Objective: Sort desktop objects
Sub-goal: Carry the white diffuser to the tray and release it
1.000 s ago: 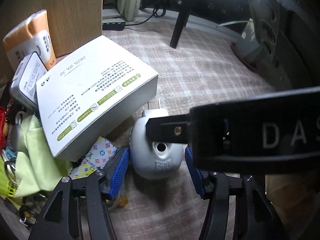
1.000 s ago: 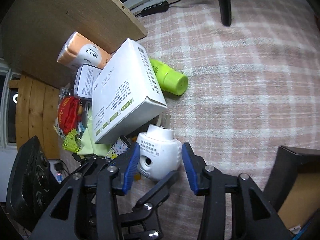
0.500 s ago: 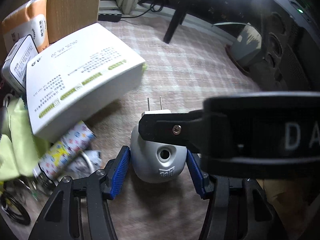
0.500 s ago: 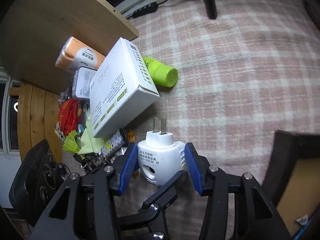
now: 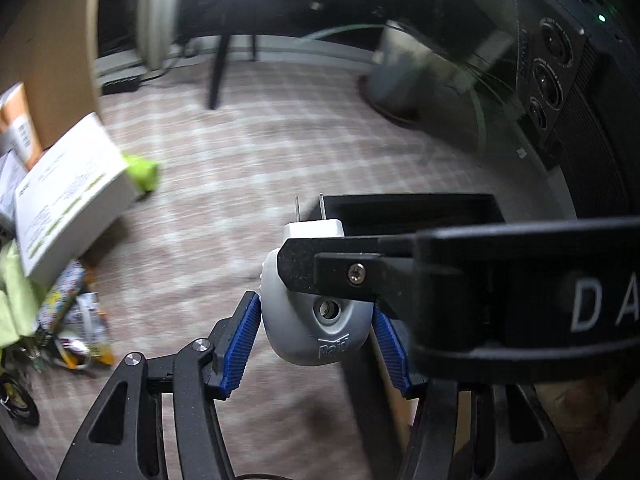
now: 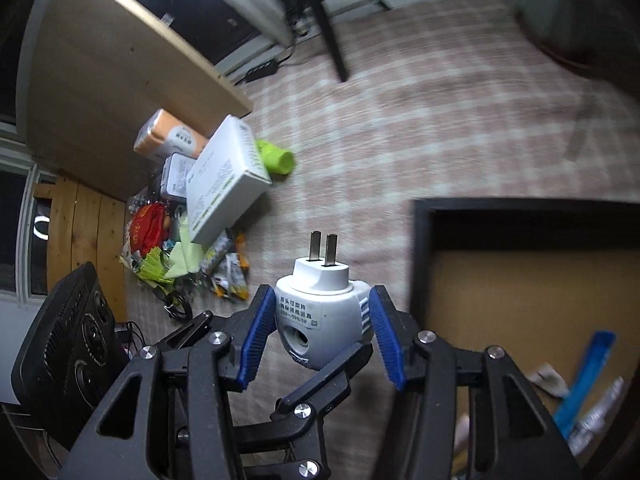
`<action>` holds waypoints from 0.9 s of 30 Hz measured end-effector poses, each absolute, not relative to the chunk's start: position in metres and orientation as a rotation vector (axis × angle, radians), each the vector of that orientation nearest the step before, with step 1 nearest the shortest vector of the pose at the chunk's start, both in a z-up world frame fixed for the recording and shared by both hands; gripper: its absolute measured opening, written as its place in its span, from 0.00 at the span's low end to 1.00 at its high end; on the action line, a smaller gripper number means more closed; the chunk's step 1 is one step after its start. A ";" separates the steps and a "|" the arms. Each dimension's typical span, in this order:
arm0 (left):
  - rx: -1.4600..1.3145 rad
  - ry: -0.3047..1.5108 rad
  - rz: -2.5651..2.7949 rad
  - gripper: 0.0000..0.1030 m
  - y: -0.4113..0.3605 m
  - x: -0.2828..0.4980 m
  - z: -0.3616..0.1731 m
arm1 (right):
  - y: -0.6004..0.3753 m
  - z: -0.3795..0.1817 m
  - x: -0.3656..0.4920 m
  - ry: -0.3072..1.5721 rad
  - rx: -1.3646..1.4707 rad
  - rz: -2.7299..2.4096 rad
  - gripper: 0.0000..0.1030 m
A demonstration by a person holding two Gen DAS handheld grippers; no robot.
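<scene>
Left wrist view: left gripper (image 5: 316, 344) clenched on a white plug-in device (image 5: 316, 320), blue pads (image 5: 240, 346) pressed to both its flanks, prongs pointing away from the camera, held clear above a pink-and-white checked cloth (image 5: 260, 152). Right gripper's black body (image 5: 500, 292) crossing in front. Black box rim (image 5: 412, 204) just behind the prongs. White carton (image 5: 68, 196) at left with a lime-green bottle (image 5: 144, 172) beside it, small clutter below; wooden panel (image 5: 48, 52) upper left; dark chair leg (image 5: 218, 72), power strip (image 5: 120, 86), black speaker (image 5: 568, 72) at right. Right wrist view: right gripper (image 6: 322, 338) likewise gripping the device (image 6: 320, 316), pads against both sides. Open black box (image 6: 424, 240) with cardboard floor at right, holding a blue strip (image 6: 588, 376). Carton (image 6: 224, 180), green bottle (image 6: 276, 158), orange packet (image 6: 168, 136), red pouch (image 6: 146, 228) piled at left; black speaker (image 6: 68, 336) lower left.
</scene>
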State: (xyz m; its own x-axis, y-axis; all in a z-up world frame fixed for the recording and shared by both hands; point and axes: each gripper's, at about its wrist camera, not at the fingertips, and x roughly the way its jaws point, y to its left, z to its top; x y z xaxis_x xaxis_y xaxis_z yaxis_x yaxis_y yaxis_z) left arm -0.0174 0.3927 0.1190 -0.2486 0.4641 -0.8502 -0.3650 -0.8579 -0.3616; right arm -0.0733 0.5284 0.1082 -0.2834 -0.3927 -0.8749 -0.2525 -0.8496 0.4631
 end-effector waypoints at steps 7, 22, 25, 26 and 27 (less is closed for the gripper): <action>-1.476 -0.045 2.054 0.53 0.449 -0.009 0.123 | 0.571 0.108 -0.035 -0.898 1.844 -2.341 0.47; -1.523 0.079 1.951 0.51 0.489 0.019 0.111 | 0.609 0.090 -0.001 -0.966 1.895 -2.350 0.47; -1.513 0.090 1.973 0.51 0.483 0.019 0.116 | 0.610 0.094 0.000 -0.923 1.898 -2.390 0.47; -1.512 0.082 1.982 0.51 0.482 0.016 0.116 | 0.610 0.095 -0.001 -0.917 1.896 -2.393 0.47; -1.509 0.078 1.987 0.51 0.480 0.015 0.118 | 0.610 0.096 -0.001 -0.912 1.893 -2.399 0.47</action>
State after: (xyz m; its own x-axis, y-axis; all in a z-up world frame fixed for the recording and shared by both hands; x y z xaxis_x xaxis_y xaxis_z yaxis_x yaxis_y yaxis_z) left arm 0.0149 0.4796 0.1181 -0.1414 0.4449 -0.8844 -0.5127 -0.7971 -0.3190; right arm -0.0013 0.6095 0.0961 -0.2946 -0.3036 -0.9061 -0.3751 -0.8353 0.4018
